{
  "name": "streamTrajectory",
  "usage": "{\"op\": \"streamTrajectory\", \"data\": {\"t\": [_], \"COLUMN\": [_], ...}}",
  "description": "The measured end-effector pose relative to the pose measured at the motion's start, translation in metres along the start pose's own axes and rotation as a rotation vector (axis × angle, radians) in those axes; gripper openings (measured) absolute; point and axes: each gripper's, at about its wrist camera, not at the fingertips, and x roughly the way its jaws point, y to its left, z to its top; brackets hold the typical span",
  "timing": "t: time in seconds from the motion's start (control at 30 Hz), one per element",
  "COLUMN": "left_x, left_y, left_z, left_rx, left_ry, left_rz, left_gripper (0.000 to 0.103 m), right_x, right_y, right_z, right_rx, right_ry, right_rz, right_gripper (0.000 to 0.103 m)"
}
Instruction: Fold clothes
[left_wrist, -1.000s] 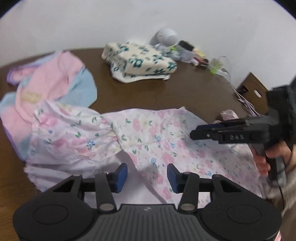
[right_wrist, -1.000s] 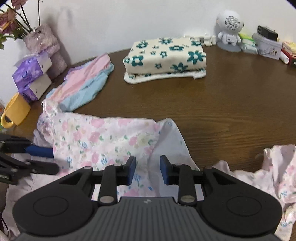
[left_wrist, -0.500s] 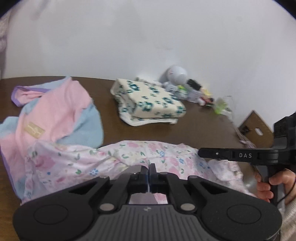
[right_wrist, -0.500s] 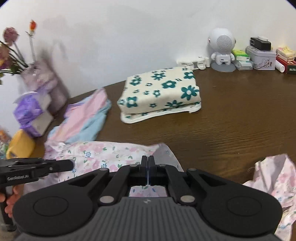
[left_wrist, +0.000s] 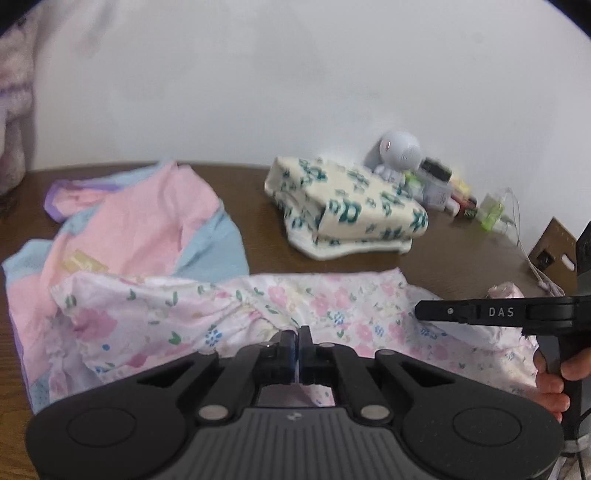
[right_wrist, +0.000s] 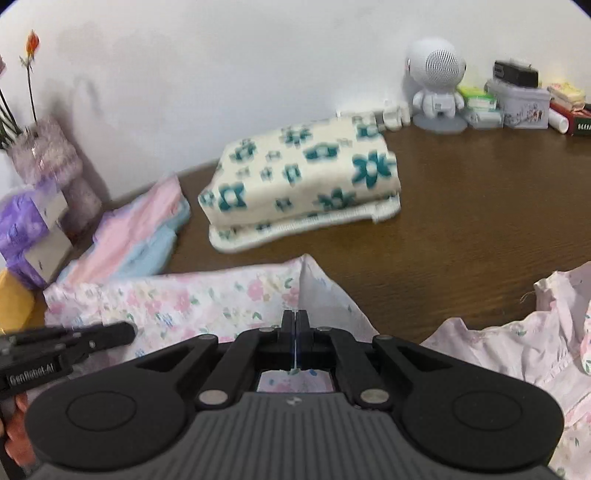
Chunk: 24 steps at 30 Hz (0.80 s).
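A white garment with pink flowers (left_wrist: 332, 306) lies crumpled across the near part of the brown table (left_wrist: 258, 206). My left gripper (left_wrist: 297, 338) is shut on a fold of it near its middle. My right gripper (right_wrist: 295, 325) is shut on the same floral garment (right_wrist: 207, 302) further right, just below a raised corner. Each gripper shows in the other's view as a black arm: the right gripper (left_wrist: 419, 314) at the right edge, held by a hand, and the left gripper (right_wrist: 129, 332) at the lower left.
A pink and blue garment (left_wrist: 140, 221) lies left, partly under the floral one. A folded cream cloth with teal flowers (right_wrist: 306, 177) sits mid-table. A robot-shaped speaker (right_wrist: 437, 85), tins and boxes line the back right. Tissue packs (right_wrist: 26, 236) and a vase stand left. Another floral piece (right_wrist: 535, 332) lies right.
Both grippers went from open above the floral garment to shut on its fabric. Since then both have lifted and tilted up, pulling the cloth with them.
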Motion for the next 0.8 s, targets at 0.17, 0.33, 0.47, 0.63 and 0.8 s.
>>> {"op": "streamTrajectory", "data": {"t": [0.17, 0.33, 0.47, 0.63, 0.8], "left_x": [-0.019, 0.010, 0.025, 0.011, -0.051], "left_y": [-0.017, -0.003, 0.005, 0.014, 0.011], "left_z": [0.011, 0.019, 0.015, 0.017, 0.016], "left_rx": [0.083, 0.011, -0.012, -0.074, -0.065], "left_ry": [-0.075, -0.028, 0.006, 0.026, 0.002], "left_rz": [-0.001, 0.068, 0.071, 0.008, -0.053], "left_gripper": [0.000, 0.000, 0.000, 0.028, 0.058], "right_x": [-0.012, 0.027, 0.029, -0.011, -0.069], "right_y": [0.008, 0.003, -0.001, -0.009, -0.010], "right_z": [0.021, 0.024, 0.021, 0.028, 0.020], "right_rx": [-0.008, -0.007, -0.004, 0.051, 0.032], "right_ry": [-0.073, -0.013, -0.012, -0.045, -0.072], "right_rz": [0.031, -0.042, -0.028, 0.037, 0.091], "right_gripper": [0.000, 0.000, 0.000, 0.020, 0.045]}}
